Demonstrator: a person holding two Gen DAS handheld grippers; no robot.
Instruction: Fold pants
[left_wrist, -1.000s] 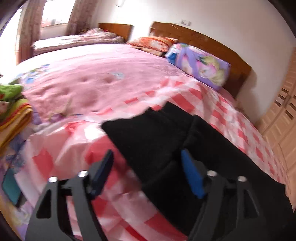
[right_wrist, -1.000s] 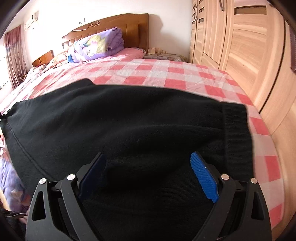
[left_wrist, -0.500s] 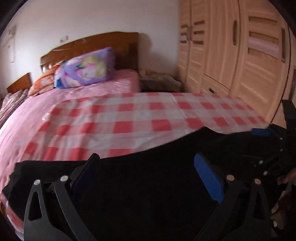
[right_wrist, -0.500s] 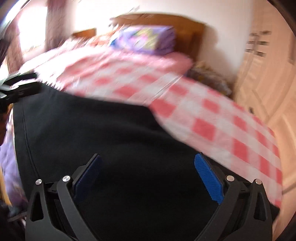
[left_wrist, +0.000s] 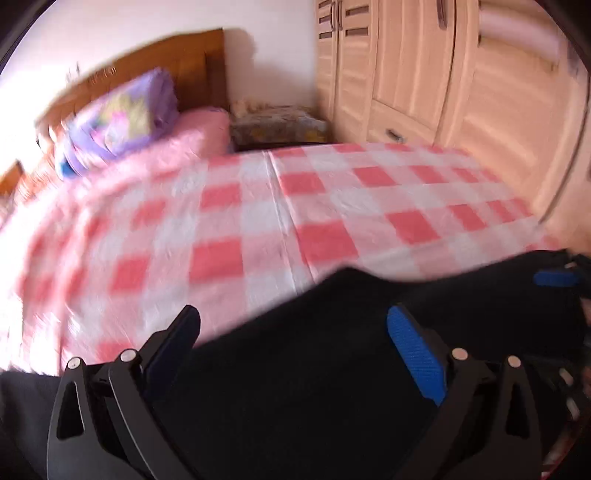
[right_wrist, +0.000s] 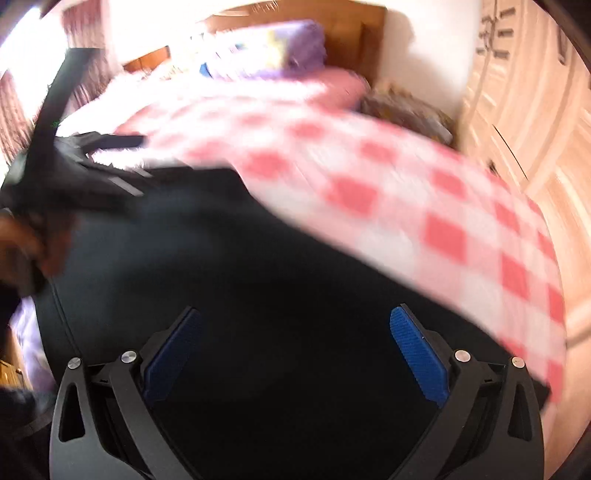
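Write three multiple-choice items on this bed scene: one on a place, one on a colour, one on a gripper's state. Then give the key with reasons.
1. Where do the pants lie?
A. on the checked sheet
B. on the pillow
C. in the wardrobe

2. What colour are the pants?
A. red
B. black
C. purple

3. How does the right gripper stand?
A. shut on the pants
B. shut on nothing
C. open

Key: 1 A, the dark cloth spreads over the red-and-white checks. 2 B, it shows black in both views. 3 C, its blue pads stand wide apart over the cloth, having just been opening, and grip nothing.
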